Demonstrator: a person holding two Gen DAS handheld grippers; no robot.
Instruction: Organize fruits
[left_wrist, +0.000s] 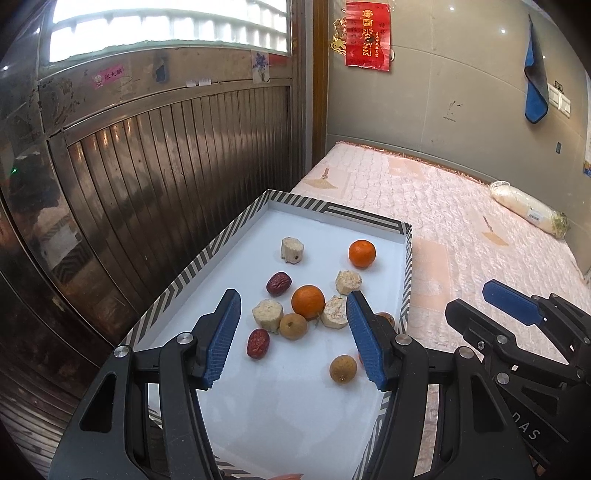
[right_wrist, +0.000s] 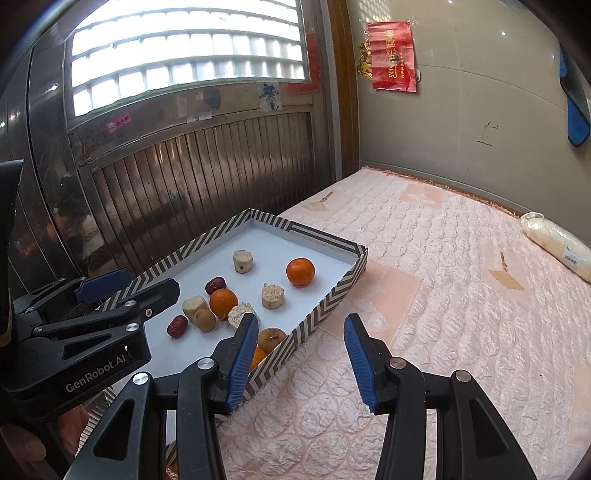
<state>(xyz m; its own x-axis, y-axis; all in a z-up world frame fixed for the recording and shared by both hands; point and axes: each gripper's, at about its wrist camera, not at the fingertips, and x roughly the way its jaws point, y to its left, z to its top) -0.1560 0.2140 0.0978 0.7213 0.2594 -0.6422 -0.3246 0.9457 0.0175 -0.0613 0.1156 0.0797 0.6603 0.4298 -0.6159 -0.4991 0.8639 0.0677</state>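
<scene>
A white tray with a striped rim (left_wrist: 236, 225) (right_wrist: 325, 306) sits on the quilted mattress and holds scattered fruit: two oranges (left_wrist: 362, 253) (left_wrist: 307, 301), two red dates (left_wrist: 279, 283) (left_wrist: 257, 343), brown longans (left_wrist: 293, 326) (left_wrist: 343, 368) and several pale cut chunks (left_wrist: 292, 250). My left gripper (left_wrist: 293, 338) is open and empty above the tray's near half, with the fruit cluster between its fingers. My right gripper (right_wrist: 301, 363) is open and empty, over the tray's right rim and the mattress. It shows at the right of the left wrist view (left_wrist: 513, 302).
The pink quilted mattress (right_wrist: 443, 295) stretches to the right of the tray. A plastic-wrapped white roll (left_wrist: 528, 210) lies at its far right by the wall. A metal door (left_wrist: 166, 166) stands close behind the tray's left side.
</scene>
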